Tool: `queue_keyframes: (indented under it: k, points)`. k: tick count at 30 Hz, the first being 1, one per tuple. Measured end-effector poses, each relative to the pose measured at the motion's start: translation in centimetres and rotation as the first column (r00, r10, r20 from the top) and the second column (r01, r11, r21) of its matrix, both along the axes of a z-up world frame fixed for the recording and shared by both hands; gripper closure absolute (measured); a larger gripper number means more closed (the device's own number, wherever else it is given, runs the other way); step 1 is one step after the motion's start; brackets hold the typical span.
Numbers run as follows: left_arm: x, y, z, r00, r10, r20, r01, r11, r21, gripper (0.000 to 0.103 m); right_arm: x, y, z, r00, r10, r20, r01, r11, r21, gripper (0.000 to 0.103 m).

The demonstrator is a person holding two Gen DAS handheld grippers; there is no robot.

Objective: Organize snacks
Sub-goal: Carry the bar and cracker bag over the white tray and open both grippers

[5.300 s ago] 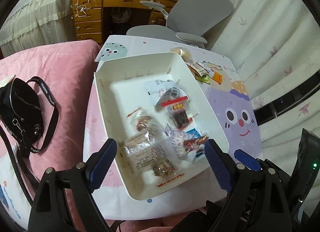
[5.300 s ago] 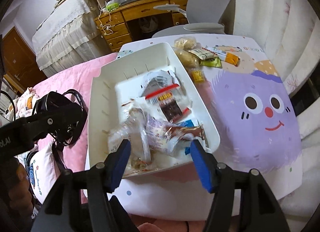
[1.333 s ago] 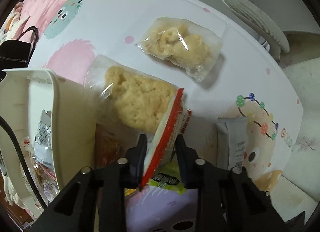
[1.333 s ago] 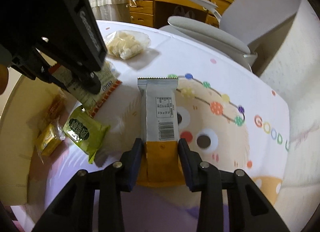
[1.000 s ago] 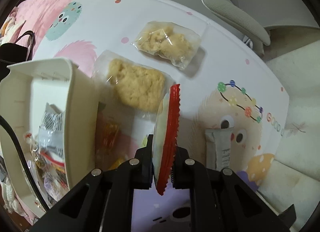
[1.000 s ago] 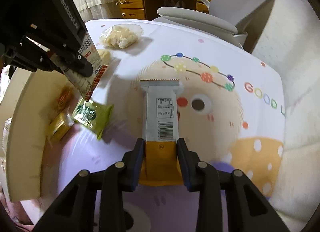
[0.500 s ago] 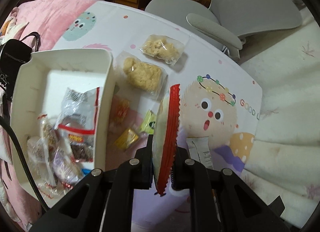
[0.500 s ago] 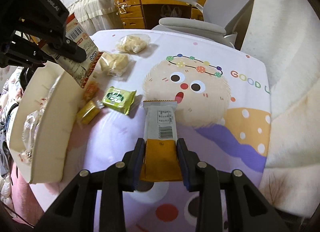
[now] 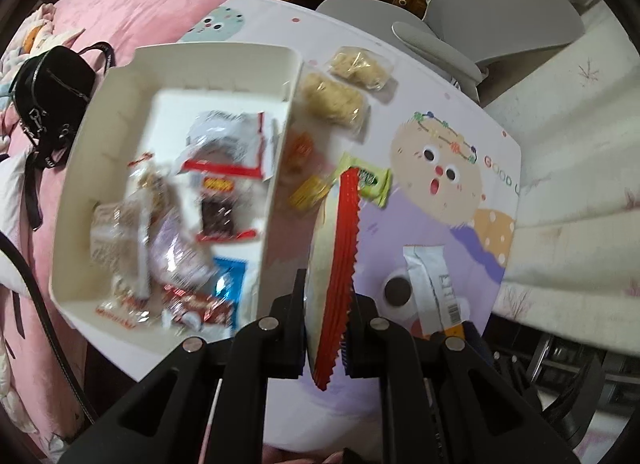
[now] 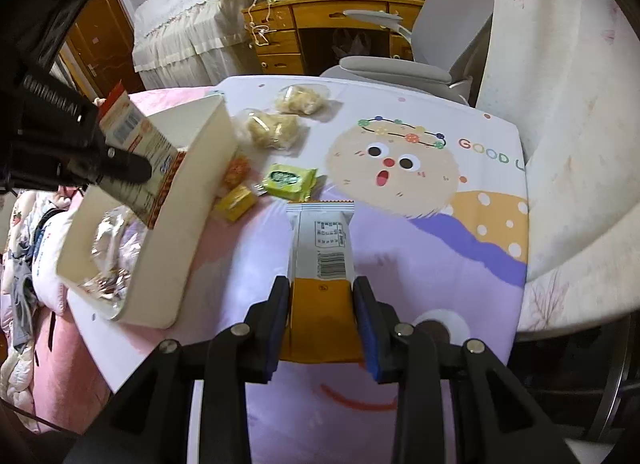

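I keep my left claw (image 9: 326,318) clamped on the red-edged flat snack packet (image 9: 334,260) and my right claw (image 10: 321,320) clamped on the white-and-orange wrapped bar (image 10: 320,260), both raised so they clear the wall of the white plastic bin (image 9: 276,167).

left claw (image 9: 325,318) clamped, right claw (image 10: 322,318) gripping

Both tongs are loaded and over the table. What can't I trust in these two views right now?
- Bin contents, left wrist view: motion blur, packets unreadable.
- Same bin, right wrist view: near wall hides most of the inside.
- Red-edged packet, left view: seen edge-on, face hidden; left tongs cover part of it in the right view.
- White-orange packet: its lower end is hidden by the right tongs.
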State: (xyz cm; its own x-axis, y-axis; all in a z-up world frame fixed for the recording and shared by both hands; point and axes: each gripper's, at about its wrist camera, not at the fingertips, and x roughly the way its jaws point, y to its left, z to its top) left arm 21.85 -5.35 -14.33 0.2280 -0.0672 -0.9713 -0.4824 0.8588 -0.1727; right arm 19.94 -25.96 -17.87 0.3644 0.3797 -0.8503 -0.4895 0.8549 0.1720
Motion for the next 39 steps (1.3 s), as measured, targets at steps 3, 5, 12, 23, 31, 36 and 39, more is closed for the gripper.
queue_keyframes:
  k: [3,5,12,23,31,36,39]
  points:
    - [-2.2,0.3,0.8,1.0,-0.016,0.023,0.016,1.0,0.005,0.092,-1.6,0.1,0.4,1.0,0.018,-0.009,-0.018,1.0,0.018,0.07]
    - [-3.4,0.7,1.4,0.999,-0.021,0.048,0.021,1.0,-0.01,0.092,-2.6,0.2,0.6,1.0,0.024,-0.016,-0.024,0.999,0.032,0.07]
    - [-7.0,2.6,3.7,0.98,-0.077,0.184,0.077,0.997,0.006,0.092,-5.5,1.6,0.5,0.997,0.072,-0.033,-0.069,0.995,0.069,0.07]
    - [-11.0,9.5,4.9,0.935,-0.215,0.283,0.213,0.976,0.038,0.092,-8.6,5.7,3.3,1.0,0.011,0.028,-0.014,0.993,0.117,0.07]
    - [-10.9,14.5,5.8,0.88,-0.329,0.343,0.331,0.942,0.054,0.092,-9.7,10.0,5.2,0.992,-0.081,0.094,0.064,0.983,0.173,0.07]
    - [-10.3,16.6,6.0,0.836,-0.424,0.348,0.427,0.901,0.073,0.092,-10.2,12.9,5.4,0.984,-0.141,0.108,0.116,0.97,0.212,0.07]
    - [-10.1,17.6,5.7,0.808,-0.483,0.338,0.485,0.87,0.084,0.092,-10.6,14.6,5.4,0.979,-0.171,0.111,0.142,0.962,0.231,0.07]
